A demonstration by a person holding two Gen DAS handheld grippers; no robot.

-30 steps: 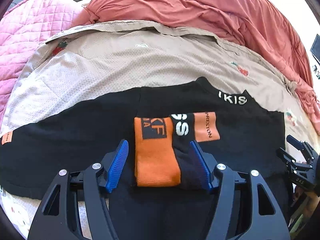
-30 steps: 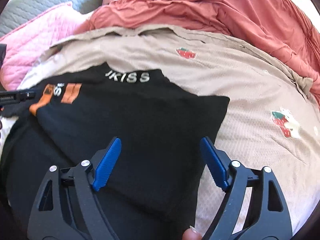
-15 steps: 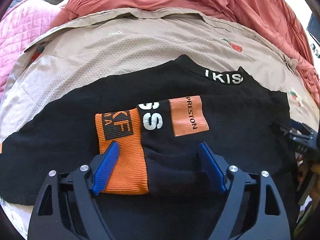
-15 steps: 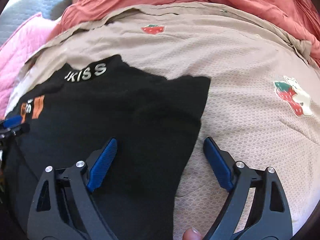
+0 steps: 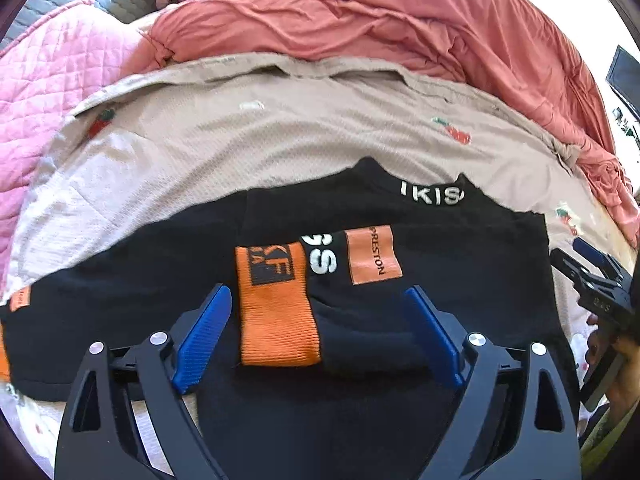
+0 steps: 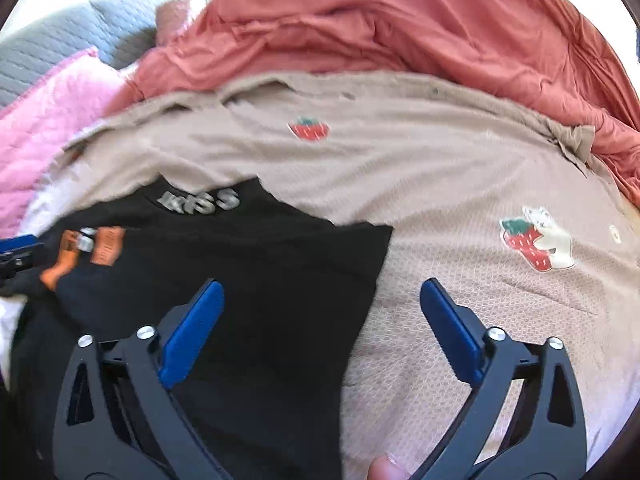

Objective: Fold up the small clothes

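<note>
1. Black garment (image 5: 460, 264) with white lettering at its top edge lies flat on a beige strawberry-print sheet (image 5: 260, 148), and a folded orange cuff (image 5: 276, 312) rests on top of it beside an orange patch (image 5: 374, 256).
2. Left gripper (image 5: 316, 336) hovers just over the orange cuff with its blue pads (image 5: 202, 338) spread wide on either side; its jaws have just been opening and they clamp nothing.
3. Right gripper (image 6: 320, 328) stands over the garment's right edge (image 6: 368, 280), one finger above black cloth, the other above the sheet; its jaws have likewise just been opening and hold nothing.
4. Salmon-coloured duvet (image 6: 400, 28) is bunched behind the sheet, with a pink quilt (image 5: 52, 84) to the left.
</note>
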